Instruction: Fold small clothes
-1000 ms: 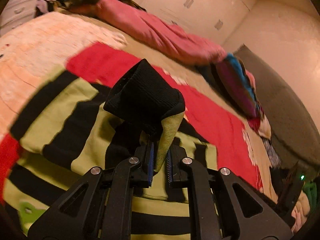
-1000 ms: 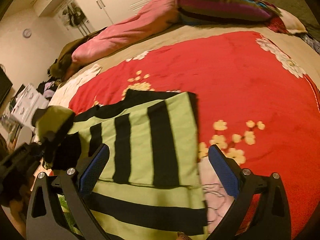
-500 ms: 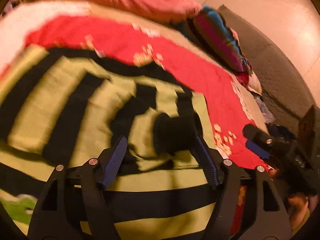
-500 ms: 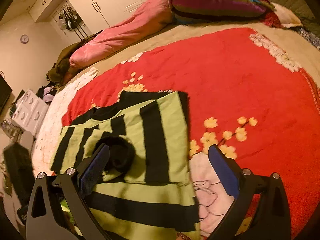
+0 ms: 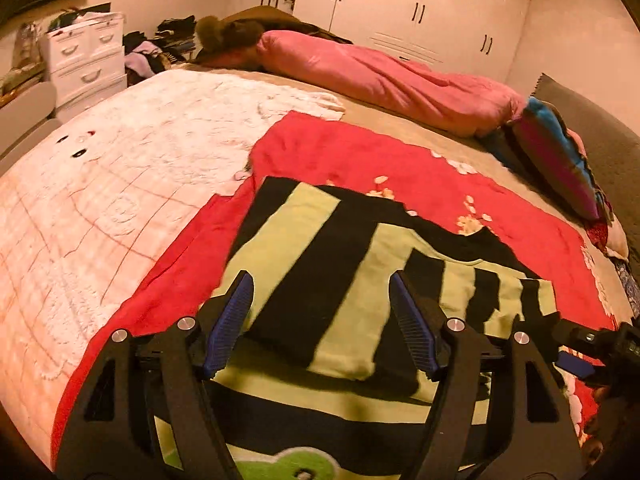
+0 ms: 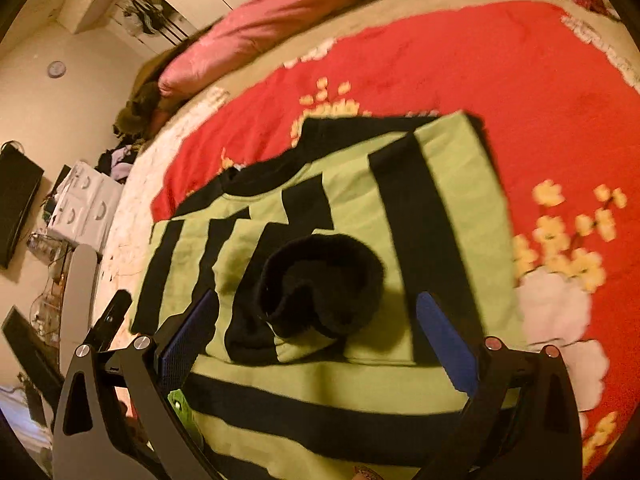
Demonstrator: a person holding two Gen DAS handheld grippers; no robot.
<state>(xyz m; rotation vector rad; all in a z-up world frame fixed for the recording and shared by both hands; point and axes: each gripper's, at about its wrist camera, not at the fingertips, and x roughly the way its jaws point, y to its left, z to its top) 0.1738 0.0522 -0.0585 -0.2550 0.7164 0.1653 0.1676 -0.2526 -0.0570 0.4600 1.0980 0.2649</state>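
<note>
A small green and black striped sweater [image 5: 328, 280] lies partly folded on the red flowered blanket [image 5: 360, 152]; it also shows in the right wrist view [image 6: 440, 200]. Its black sleeve cuff [image 6: 320, 284] lies curled on top of the folded body. My left gripper [image 5: 320, 320] is open and empty just above the sweater's near part. My right gripper [image 6: 316, 340] is open and empty, its jaws either side of the cuff, close above it. The right gripper's tip [image 5: 580, 344] shows at the left wrist view's right edge.
A white fleece blanket [image 5: 100, 184] covers the bed's left side. A pink duvet [image 5: 380, 76] and a striped pillow [image 5: 556, 160] lie at the far side. White drawers [image 5: 84, 56] and wardrobes [image 5: 420, 4] stand beyond the bed.
My left gripper let go of the sleeve cuff, which dropped onto the sweater, then drew back and swung left. My right gripper moved in over the cuff.
</note>
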